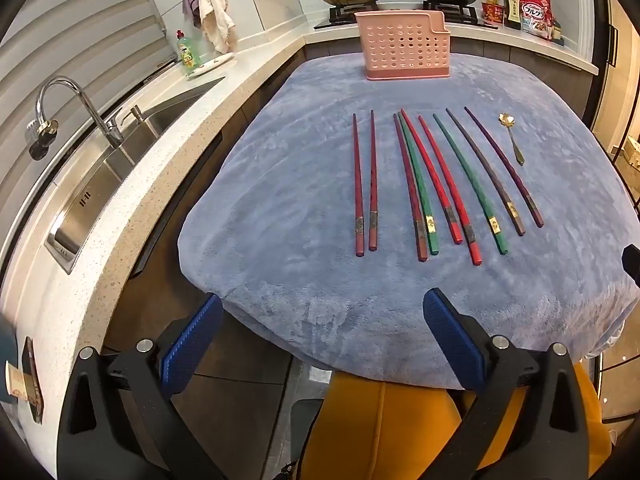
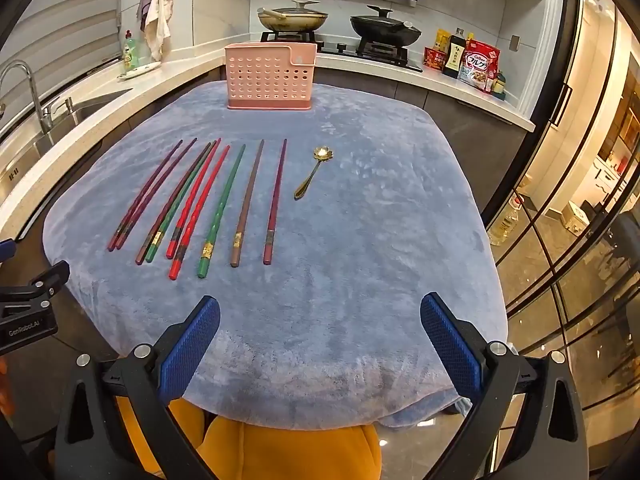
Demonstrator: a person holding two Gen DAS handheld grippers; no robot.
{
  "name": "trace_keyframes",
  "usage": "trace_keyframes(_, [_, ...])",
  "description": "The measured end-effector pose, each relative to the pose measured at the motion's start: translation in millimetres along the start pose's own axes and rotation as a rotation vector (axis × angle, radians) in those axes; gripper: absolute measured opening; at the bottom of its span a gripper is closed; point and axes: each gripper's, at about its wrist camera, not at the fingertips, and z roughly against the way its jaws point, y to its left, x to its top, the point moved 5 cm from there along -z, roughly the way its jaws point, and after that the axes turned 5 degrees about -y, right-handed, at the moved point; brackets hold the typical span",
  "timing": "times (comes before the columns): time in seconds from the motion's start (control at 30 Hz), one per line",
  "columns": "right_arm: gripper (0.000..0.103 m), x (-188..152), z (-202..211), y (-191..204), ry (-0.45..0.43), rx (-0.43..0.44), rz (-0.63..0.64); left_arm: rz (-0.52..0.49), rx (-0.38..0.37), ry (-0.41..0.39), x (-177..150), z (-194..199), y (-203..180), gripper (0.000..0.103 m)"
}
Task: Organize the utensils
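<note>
Left tool (image 1: 322,314) wide open, blue textured pads (image 1: 192,344) spread apart, holding nothing, hovering over the near edge of the bench (image 1: 280,280). Right tool (image 2: 320,316) likewise wide open and empty, blue ribbed pads (image 2: 448,340) apart, above the near edge.

Bench covered in a fuzzy blue-grey plush cloth (image 2: 380,240), draped over rounded corners. Nine slender tapered chopsticks (image 2: 208,200) lie flat in a loose row, left of centre, thick ends near, tips pointing far. Glossy lacquer finish with small decorated bands near the thick ends. From the left: two dark red ones (image 1: 365,184) side by side, a brown-red and a green one touching, two bright red ones (image 1: 440,188), a lone green one (image 2: 221,212), a brown one (image 2: 247,204), a purple one (image 2: 276,200). Just right of the row, a small gold metal spoon (image 2: 310,172) with a flower-shaped bowl, bowl at the far end, apart from the chopsticks.

At the far edge stands a pink plastic caddy (image 2: 270,78), rectangular, upright, walls perforated with round holes, well apart from the utensils.

Speckled stone worktop with steel sink (image 1: 108,168) and curved chrome tap at left.
</note>
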Motion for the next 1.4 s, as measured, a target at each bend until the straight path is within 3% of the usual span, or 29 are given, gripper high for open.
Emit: trace_keyframes(1.4, [0.096, -2.1, -4.6, 4.8, 0.013, -0.006, 0.0, -0.006, -0.009, 0.022, -6.4, -7.2, -5.3, 0.096])
